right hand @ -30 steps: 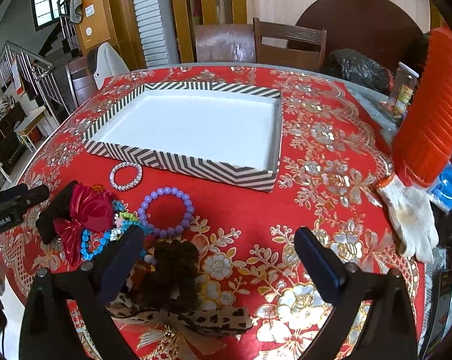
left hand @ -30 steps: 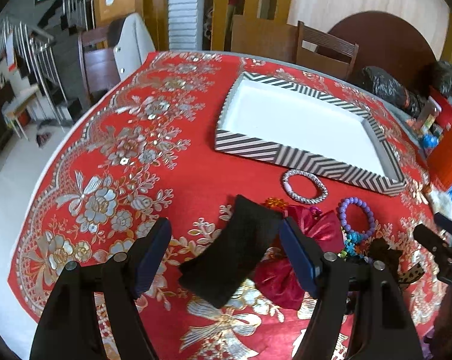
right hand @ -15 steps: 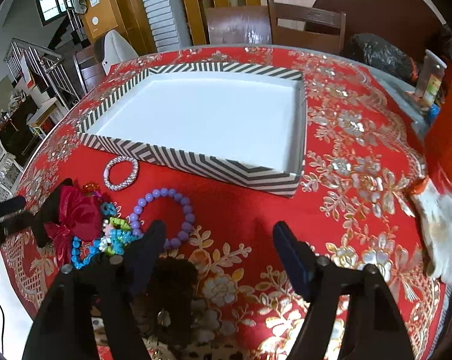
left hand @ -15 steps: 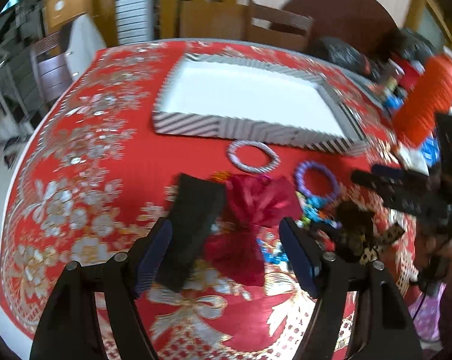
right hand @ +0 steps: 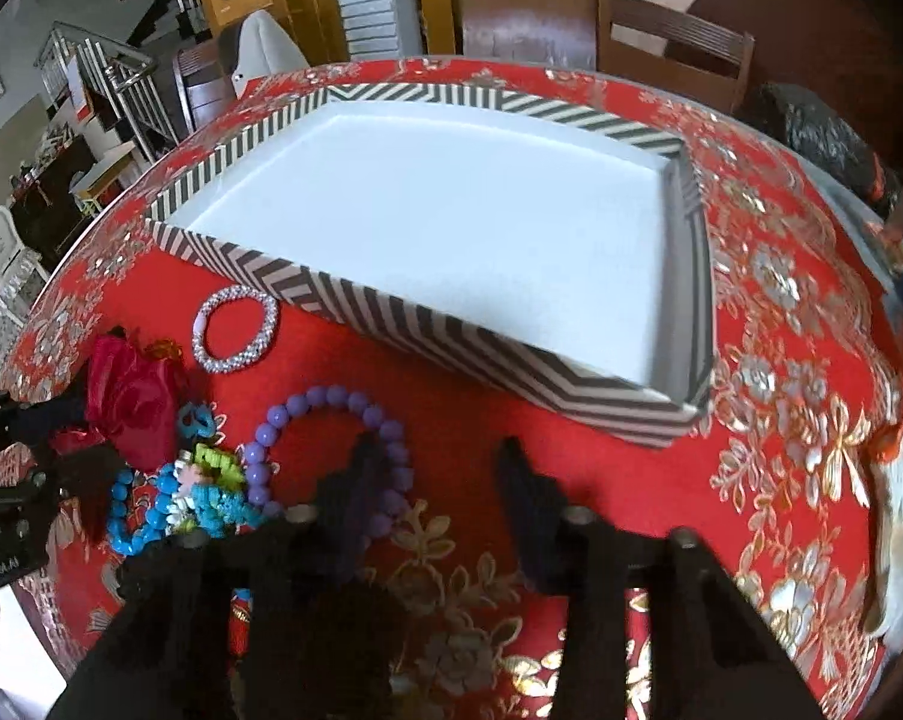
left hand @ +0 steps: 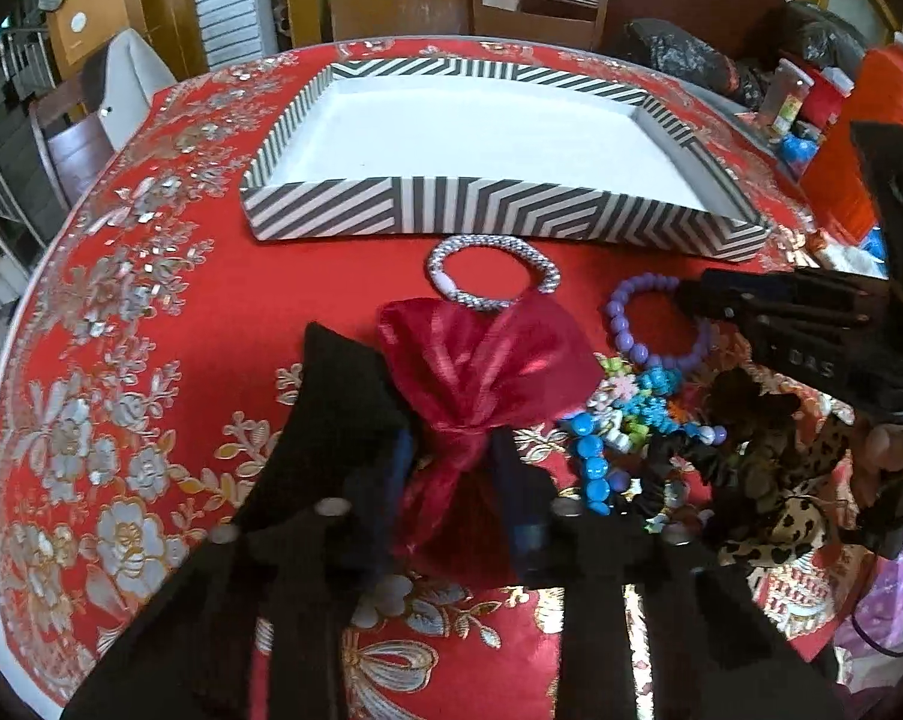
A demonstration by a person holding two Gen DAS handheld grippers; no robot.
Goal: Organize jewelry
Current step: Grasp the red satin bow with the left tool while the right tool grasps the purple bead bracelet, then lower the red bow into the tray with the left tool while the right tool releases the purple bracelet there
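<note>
Pinching the red organza pouch [left hand: 481, 372] at its neck, the left gripper [left hand: 451, 468] fingers are closing on it; right gripper [right hand: 439, 480] is hanging open over the purple bracelet [right hand: 331, 450]. Next probably lifting it into the striped tray [left hand: 451, 216].

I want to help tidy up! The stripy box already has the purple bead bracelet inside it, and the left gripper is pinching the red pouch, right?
Not quite. The stripy box holds nothing; the purple bead bracelet lies on the red tablecloth in front of it, as the right wrist view shows. The left gripper is pinching the red pouch.
</note>
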